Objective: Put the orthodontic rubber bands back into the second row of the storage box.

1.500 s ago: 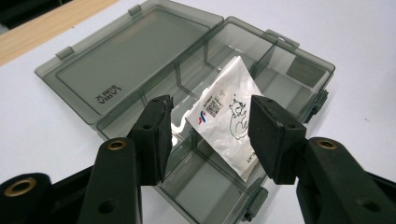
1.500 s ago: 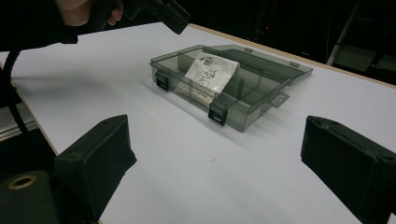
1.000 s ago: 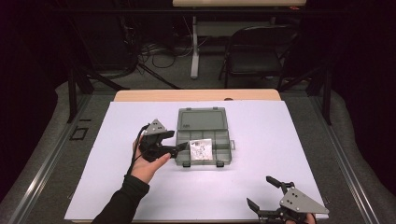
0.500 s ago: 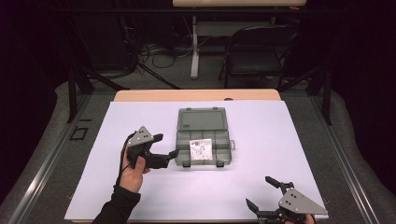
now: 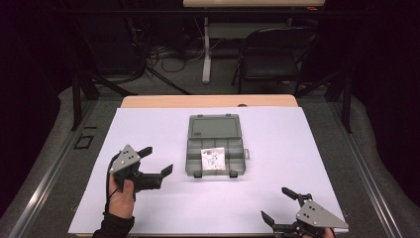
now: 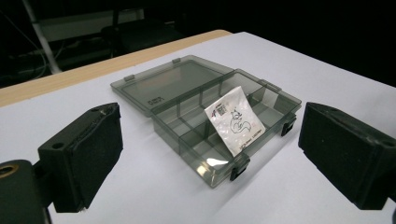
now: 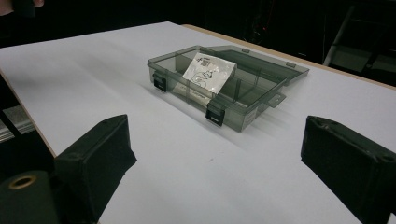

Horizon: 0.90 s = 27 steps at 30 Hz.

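A white tabletop (image 5: pixel 277 198) fills the middle of the high view, with a strip of bare wood along its far edge. Near the centre sits a smoky grey, see-through plastic compartment box (image 5: pixel 216 147), its lid (image 5: pixel 214 127) swung fully open and lying flat on the far side. Inside the tray, a small white packet (image 5: pixel 213 158) printed with a line drawing rests tilted across the dividers, toward the near side of the box. Two dark latches sit on the box's near wall. The left tongs (image 5: pixel 154 162) are held in a person's hand (image 5: pixel 122 197) to the left of the box, well apart from it, with the jaws spread wide and holding nothing; the left gripper view looks between them at the box and packet. The right tongs (image 5: pixel 279 205) are at the near right corner of the tabletop, also spread apart and empty, well apart from the box. A folding chair (image 5: pixel 270 59) stands beyond the tabletop in a dark room.
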Motion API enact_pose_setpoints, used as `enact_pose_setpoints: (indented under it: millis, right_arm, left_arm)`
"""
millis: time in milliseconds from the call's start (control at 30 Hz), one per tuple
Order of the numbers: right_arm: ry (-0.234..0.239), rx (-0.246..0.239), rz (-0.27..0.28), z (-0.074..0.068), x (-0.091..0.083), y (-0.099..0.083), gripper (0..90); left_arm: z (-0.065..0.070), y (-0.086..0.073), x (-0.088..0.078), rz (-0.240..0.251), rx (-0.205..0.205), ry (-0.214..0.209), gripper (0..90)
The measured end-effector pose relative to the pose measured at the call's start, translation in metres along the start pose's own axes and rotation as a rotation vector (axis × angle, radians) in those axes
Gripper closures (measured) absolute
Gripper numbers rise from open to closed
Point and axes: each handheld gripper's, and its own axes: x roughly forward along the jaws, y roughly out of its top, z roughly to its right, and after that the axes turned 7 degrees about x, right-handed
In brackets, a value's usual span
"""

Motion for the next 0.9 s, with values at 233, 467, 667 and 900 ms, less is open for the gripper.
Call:
enact_pose_setpoints:
  millis: [233,467,667,900]
  right_arm:
    - [-0.004,0.004,0.015,0.000,0.001,-0.001,8.1]
    - [-0.002,0.003,0.002,0.000,0.000,0.000,8.0]
    - [-0.001,0.006,0.000,0.000,0.000,0.000,8.1]
    - [-0.005,0.008,0.002,0.001,0.000,-0.001,8.1]
  left_arm:
    - [0.001,-0.015,-0.018,0.011,0.014,0.028,6.7]
    - [0.003,-0.025,-0.026,0.001,0.008,0.058,6.6]
    - [0.005,-0.031,-0.033,0.003,0.019,0.066,6.6]
    - [0.001,-0.038,-0.036,-0.003,0.003,0.076,6.6]
